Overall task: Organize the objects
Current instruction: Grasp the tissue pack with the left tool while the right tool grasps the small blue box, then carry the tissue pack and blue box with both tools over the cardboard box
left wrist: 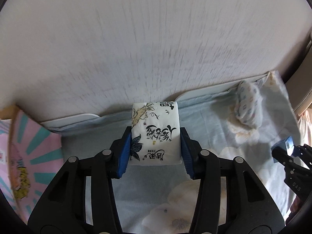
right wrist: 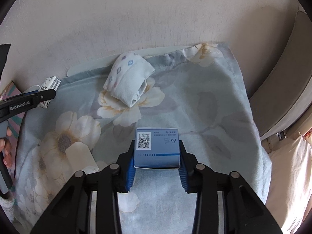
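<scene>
Tissue pack (left wrist: 155,133): pinched across its width in my left gripper (left wrist: 155,146), held above the far edge of the floral cloth (right wrist: 204,101), near the wall
Blue box (right wrist: 157,149): clamped between the pads of my right gripper (right wrist: 157,163), over the cloth's middle
Rolled cloth bundle (right wrist: 127,80): resting near the cloth's far edge
Risk: I judge the soft pack could deform and slide out; the box's smooth sides could slip if tilted
Left view only: pink patterned item (left wrist: 25,152) past the left edge
Right view only: a tag (right wrist: 79,154) on the cloth and a cushion (right wrist: 282,97) beyond the right edge
</scene>
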A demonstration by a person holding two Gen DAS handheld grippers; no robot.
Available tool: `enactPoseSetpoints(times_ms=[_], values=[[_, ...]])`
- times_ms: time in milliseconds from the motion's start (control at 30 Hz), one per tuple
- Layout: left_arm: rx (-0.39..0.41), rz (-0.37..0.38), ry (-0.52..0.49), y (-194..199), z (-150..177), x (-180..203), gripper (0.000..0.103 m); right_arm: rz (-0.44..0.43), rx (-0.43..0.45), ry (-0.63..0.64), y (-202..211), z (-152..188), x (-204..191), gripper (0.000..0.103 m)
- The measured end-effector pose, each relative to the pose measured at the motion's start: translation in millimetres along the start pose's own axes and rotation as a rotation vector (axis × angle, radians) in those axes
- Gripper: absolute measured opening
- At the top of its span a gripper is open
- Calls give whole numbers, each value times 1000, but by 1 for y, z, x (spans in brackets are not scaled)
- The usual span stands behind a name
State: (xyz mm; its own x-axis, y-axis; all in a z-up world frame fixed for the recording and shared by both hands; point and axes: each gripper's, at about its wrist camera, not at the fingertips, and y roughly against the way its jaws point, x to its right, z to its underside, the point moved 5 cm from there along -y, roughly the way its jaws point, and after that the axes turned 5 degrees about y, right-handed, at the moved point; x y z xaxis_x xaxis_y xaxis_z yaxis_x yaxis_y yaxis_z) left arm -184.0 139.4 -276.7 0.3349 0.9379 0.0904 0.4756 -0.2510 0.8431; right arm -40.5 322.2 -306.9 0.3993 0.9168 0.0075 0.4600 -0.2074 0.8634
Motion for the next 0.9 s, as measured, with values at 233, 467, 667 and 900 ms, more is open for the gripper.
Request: enactPoseSetpoints(times_ms=[233, 467, 667, 900], values=[[48, 10, 45, 57, -3, -5, 43, -13, 25, 40, 32, -18, -4, 34], [113, -5, 97, 104, -33, -7, 43, -40, 53, 122, 68, -37, -17, 34], [153, -56, 138, 138, -29, -40, 43, -84, 76, 209, 78, -64, -39, 34], [186, -128, 214, 181, -16, -91, 43, -184, 103, 341, 83, -102, -97, 34]])
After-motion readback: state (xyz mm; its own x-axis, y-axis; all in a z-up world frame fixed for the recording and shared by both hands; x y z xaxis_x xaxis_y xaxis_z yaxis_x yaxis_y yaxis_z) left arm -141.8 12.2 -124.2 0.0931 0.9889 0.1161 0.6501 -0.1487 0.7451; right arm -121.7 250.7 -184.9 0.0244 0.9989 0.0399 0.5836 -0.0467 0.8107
